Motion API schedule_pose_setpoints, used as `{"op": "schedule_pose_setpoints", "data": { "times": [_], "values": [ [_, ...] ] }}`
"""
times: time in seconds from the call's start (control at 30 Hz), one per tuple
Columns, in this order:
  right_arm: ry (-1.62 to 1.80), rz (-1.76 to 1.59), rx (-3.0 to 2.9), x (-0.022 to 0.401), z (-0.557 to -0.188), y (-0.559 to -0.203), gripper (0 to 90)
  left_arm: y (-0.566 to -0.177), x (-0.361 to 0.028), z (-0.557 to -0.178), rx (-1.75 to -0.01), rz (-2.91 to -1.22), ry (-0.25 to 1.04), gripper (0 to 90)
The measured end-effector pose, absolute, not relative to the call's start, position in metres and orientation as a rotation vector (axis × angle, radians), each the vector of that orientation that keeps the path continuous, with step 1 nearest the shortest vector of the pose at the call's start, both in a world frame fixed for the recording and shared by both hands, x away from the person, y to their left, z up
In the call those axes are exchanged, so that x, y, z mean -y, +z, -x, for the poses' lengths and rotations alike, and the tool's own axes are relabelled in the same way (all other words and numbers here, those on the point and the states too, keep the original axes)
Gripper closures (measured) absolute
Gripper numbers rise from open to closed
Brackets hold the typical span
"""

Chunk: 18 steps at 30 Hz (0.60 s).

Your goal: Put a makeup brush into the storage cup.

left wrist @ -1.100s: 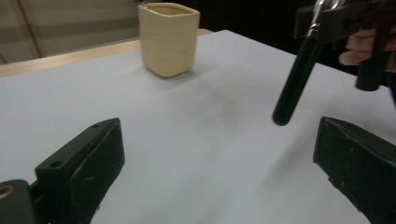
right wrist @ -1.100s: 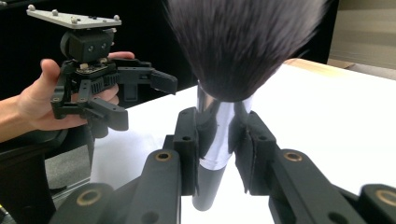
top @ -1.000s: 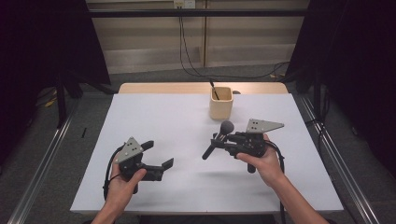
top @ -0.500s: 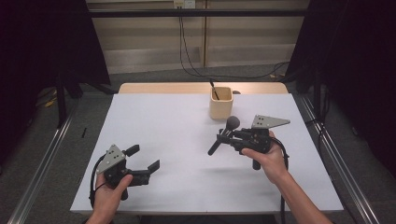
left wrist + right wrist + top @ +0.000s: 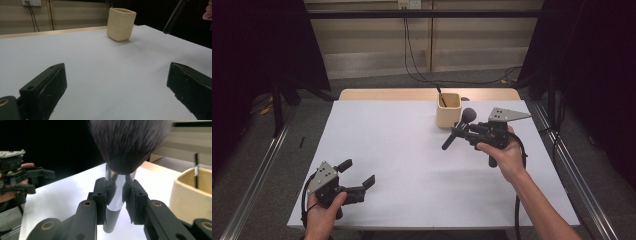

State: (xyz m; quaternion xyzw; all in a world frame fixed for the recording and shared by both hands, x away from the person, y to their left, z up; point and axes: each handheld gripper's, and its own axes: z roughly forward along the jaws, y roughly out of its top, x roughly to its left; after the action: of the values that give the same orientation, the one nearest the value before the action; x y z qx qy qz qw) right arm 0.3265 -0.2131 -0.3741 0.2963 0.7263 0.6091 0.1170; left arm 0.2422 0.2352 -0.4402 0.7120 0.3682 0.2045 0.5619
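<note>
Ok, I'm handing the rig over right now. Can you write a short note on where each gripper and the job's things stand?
Right gripper: shut on the makeup brush at its metal neck, held above the table, bristle head beside the cream cup.
Left gripper: open, holding nothing, low over the near left of the white table.
Cup: upright at the far edge, a thin dark tool already standing in it.
Done: brush picked up.
Left: probably lower the brush into the cup and let go.

Makeup brush [image 5: 117,182]: dark grey bristles, shiny silver ferrule, black handle. Square cup [image 5: 448,111]: pale cream. Table [image 5: 402,145]: white top, light wooden far edge.
</note>
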Motion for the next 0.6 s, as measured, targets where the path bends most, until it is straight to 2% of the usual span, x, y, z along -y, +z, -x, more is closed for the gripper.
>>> {"op": "schedule_pose_setpoints", "data": {
  "times": [0.6],
  "values": [
    [1.705,-0.926,-2.071,0.22,-0.355,-0.354,71.1,-0.44,-0.238,-0.243,-0.859,-1.694,0.485,2.6]
  ]
}}
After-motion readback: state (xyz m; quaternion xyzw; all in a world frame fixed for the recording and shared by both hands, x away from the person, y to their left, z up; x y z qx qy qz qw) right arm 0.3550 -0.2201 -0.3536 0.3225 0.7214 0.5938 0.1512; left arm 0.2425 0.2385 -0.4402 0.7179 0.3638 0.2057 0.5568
